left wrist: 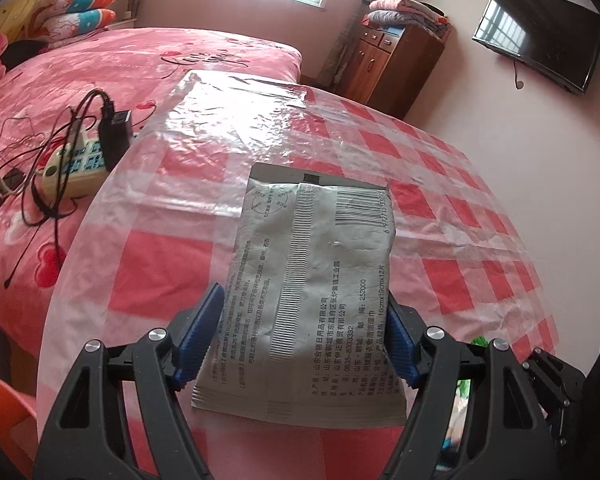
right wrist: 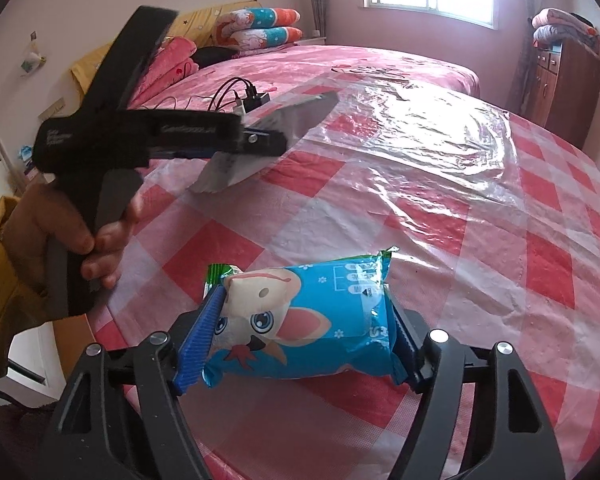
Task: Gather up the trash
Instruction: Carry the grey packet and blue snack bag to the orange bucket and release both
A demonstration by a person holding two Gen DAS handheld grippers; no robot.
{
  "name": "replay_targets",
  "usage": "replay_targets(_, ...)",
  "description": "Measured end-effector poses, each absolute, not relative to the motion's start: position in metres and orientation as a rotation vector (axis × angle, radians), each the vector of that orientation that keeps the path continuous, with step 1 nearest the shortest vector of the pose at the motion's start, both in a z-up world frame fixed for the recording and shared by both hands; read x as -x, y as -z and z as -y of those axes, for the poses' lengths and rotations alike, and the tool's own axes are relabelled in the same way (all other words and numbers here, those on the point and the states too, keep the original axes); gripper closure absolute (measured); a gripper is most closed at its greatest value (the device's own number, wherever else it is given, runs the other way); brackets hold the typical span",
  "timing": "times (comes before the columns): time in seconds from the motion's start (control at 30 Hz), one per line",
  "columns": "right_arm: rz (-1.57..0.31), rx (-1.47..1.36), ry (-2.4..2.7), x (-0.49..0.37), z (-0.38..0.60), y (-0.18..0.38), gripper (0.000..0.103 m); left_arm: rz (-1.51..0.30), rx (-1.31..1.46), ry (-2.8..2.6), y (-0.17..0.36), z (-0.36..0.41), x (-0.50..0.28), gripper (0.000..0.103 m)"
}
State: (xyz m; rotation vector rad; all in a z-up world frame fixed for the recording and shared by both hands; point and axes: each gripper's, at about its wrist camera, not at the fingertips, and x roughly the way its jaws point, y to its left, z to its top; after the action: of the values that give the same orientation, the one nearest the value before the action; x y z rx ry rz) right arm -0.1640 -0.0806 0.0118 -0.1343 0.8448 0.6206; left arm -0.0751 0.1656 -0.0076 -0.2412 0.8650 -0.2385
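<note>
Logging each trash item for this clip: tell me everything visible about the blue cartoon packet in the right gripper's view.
The blue packet is a soft, glossy plastic pack, puffy, printed with a cartoon animal face and small flowers, with green crimped ends. It lies crosswise between the right gripper's blue ribbed pads, which press on both its sides, over the red-checked tablecloth. Whether it still rests on the cloth cannot be told.

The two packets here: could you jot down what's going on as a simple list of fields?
setting: round table with checked plastic cover, beside a pink bed
left gripper: jaws clamp a grey printed packet, lifted off the table
right gripper: jaws either side of a blue cartoon packet, touching it
task stage: both packets picked up or nearly
</note>
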Motion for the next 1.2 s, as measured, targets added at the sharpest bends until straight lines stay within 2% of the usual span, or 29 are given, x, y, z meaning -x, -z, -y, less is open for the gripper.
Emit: replay_targets(1.2,-0.835,0.137,-0.572,0.158,0.072,-0.029,0.030,-0.859,0.182,-0.043,0.006,-0.248,0.170,0.028)
